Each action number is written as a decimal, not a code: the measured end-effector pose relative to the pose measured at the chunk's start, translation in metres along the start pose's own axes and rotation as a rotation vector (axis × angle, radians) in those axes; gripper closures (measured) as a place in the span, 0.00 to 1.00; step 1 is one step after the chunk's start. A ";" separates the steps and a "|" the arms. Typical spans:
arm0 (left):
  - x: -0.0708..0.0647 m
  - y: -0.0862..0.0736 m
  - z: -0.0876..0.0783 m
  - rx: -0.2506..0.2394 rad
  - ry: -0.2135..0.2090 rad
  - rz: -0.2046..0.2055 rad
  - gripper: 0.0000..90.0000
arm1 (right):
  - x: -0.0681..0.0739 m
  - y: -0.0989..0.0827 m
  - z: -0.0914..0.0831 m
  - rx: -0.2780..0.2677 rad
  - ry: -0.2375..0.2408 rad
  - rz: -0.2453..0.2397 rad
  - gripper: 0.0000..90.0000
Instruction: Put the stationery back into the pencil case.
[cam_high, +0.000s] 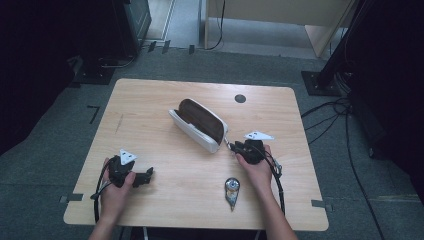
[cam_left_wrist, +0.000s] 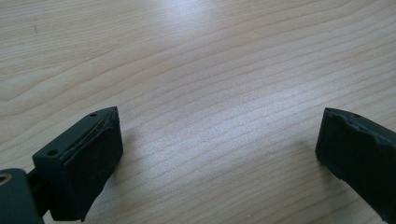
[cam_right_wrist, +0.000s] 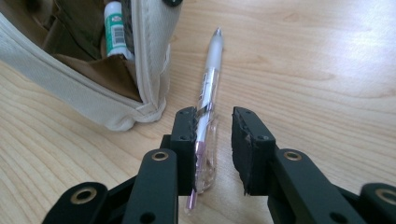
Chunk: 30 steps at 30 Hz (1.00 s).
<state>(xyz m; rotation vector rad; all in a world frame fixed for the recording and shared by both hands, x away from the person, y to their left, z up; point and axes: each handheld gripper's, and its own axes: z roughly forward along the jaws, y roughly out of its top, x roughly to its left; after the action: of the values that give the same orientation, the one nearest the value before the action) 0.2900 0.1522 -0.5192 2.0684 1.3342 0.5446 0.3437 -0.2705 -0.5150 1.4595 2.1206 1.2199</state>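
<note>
Wooden bench (cam_high: 165, 100) | right tongs (cam_right_wrist: 214, 135) narrowly parted, pen (cam_right_wrist: 208, 100) lying between, touching one pad, beside pencil case (cam_right_wrist: 93, 93) | left tongs (cam_left_wrist: 219, 149) wide, holding nothing

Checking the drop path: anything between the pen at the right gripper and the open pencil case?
Nothing visible in the way. The pen lies on the table between the right gripper's parted jaws, right beside the pencil case. The case's near wall is the only thing to lift over; its opening is unblocked.

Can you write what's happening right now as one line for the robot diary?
right claw: open, over pen | pen: on table beside case | left claw: open, nothing in it
</note>
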 end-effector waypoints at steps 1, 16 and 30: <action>0.000 0.000 0.000 0.000 0.000 0.000 0.01 | 0.000 0.000 0.001 0.003 0.002 -0.002 0.78; 0.000 0.000 0.000 0.000 0.000 0.000 0.01 | 0.005 -0.001 0.010 0.033 -0.048 -0.033 0.83; 0.000 0.000 0.000 0.000 0.000 0.000 0.01 | -0.014 -0.011 -0.010 0.026 -0.121 0.007 0.85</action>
<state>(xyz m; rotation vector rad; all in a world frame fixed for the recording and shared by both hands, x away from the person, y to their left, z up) 0.2900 0.1522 -0.5192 2.0684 1.3343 0.5445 0.3368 -0.2889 -0.5202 1.5129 2.0603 1.0818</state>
